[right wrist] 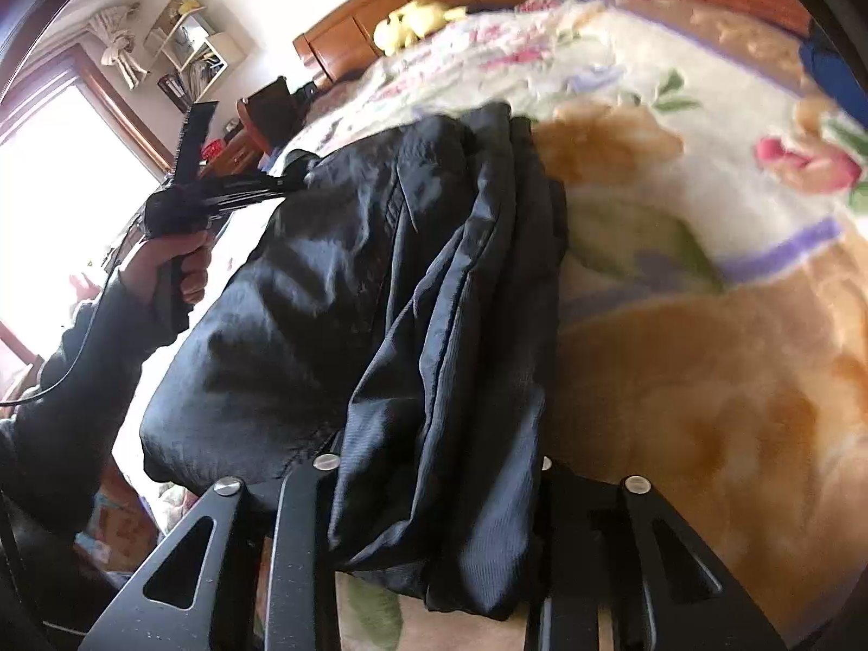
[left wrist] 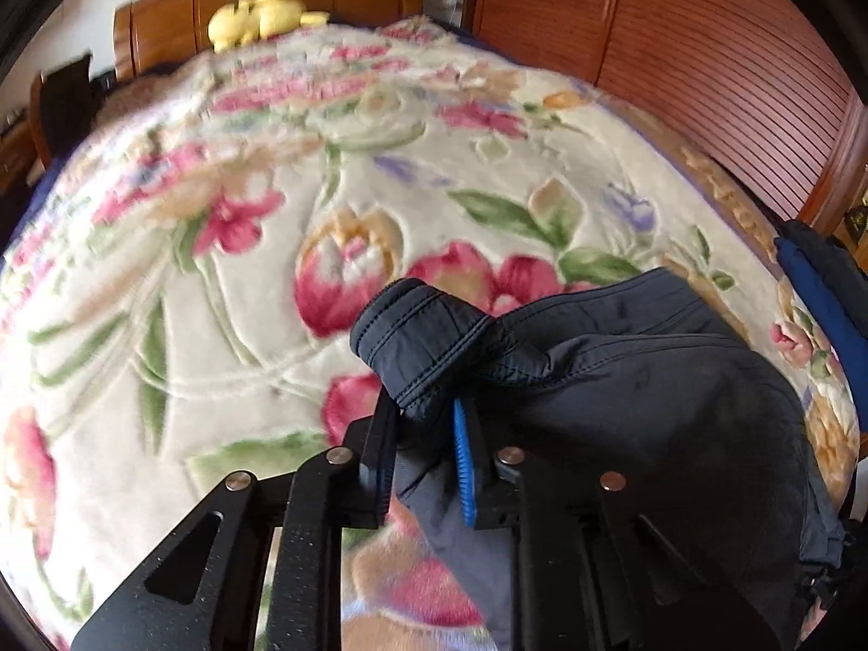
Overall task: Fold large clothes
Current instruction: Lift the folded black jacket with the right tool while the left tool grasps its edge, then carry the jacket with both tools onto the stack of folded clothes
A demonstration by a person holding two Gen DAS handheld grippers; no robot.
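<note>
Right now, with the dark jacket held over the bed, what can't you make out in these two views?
- Right tongs fingertips: right wrist view, buried in dark jacket folds.
- Jacket's full shape and lower part: left wrist view, cut off by frame edge.
- Yellow plush toy details: small and blurred in both views.
- Shelf contents: right wrist view, too small.

A home bedroom; wooden headboard (left wrist: 271, 5), floral blanket (left wrist: 217, 249), louvred wardrobe (left wrist: 705, 65).

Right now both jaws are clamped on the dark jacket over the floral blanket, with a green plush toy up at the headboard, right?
One slip: the plush toy is yellow, not green, as the left wrist view shows. The rest holds: both sets of jaws clamp the dark jacket over the floral blanket.
</note>
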